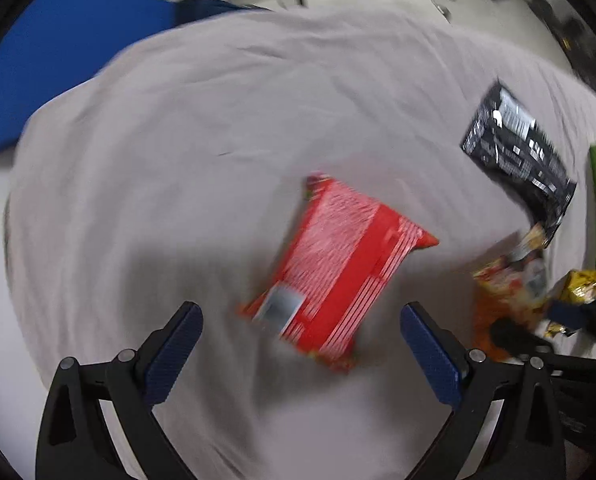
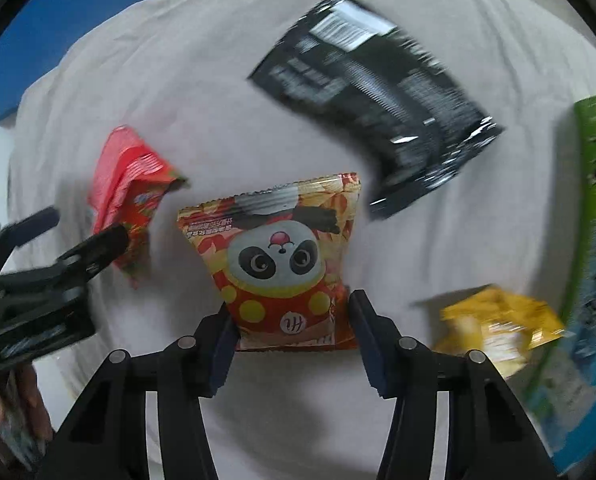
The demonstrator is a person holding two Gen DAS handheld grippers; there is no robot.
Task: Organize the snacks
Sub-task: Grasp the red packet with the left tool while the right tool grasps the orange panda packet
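right gripper (image 2: pixel 290 344) clamping panda snack bag (image 2: pixel 282 264)

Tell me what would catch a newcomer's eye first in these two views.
The panda snack bag stands out at once, clamped at its lower edge by the right hand-held gripper in the centre of the right wrist view. In the left wrist view, a red snack bag lies on the pale cloth just ahead of the open left hand-held gripper. A black packet lies further back to the right.
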